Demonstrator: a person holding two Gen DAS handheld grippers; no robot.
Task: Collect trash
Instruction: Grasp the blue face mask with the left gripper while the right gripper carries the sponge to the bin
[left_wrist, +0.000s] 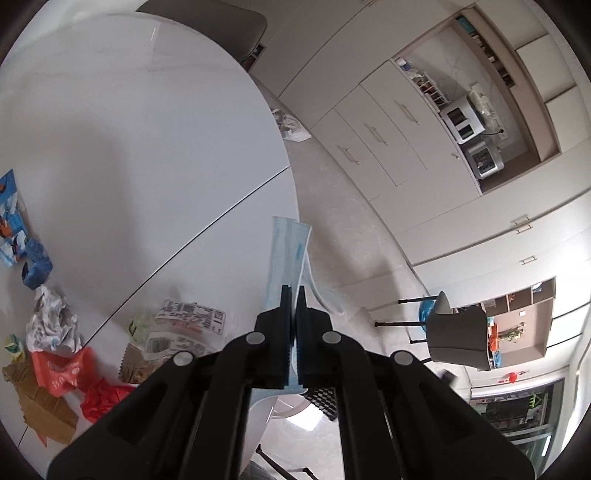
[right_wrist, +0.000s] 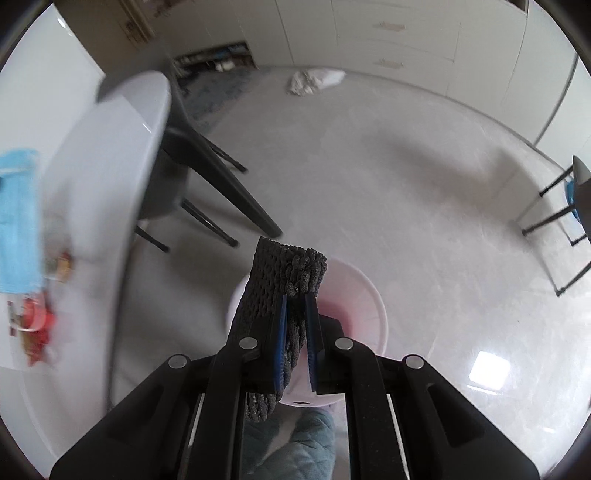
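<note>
Black left gripper (left_wrist: 294, 291) nearest the lens, jaws pinching a pale blue face mask (left_wrist: 286, 254) that stands up past the fingertips, held just over the rounded edge of the white table (left_wrist: 147, 147). Right gripper (right_wrist: 295, 295) likewise clamped, on a dark grey foam net sleeve (right_wrist: 284, 273) held above a white bin (right_wrist: 373, 306) standing on the pale marble-look floor (right_wrist: 406, 184); bin interior looks pinkish, contents cannot be told. Along the table's near left edge, a heap of litter: crumpled white paper (left_wrist: 51, 325), red plastic bag (left_wrist: 92, 391), brown cardboard scraps (left_wrist: 40, 402), a labelled clear wrapper (left_wrist: 184, 325), blue packaging (left_wrist: 22, 236). Rest of the tabletop bare. Beyond the table edge, open floor up to cream cabinets (left_wrist: 388, 140), with a grey chair (left_wrist: 454, 332) to the right and a white plastic bag (right_wrist: 314, 79) lying by the cabinet base.
</note>
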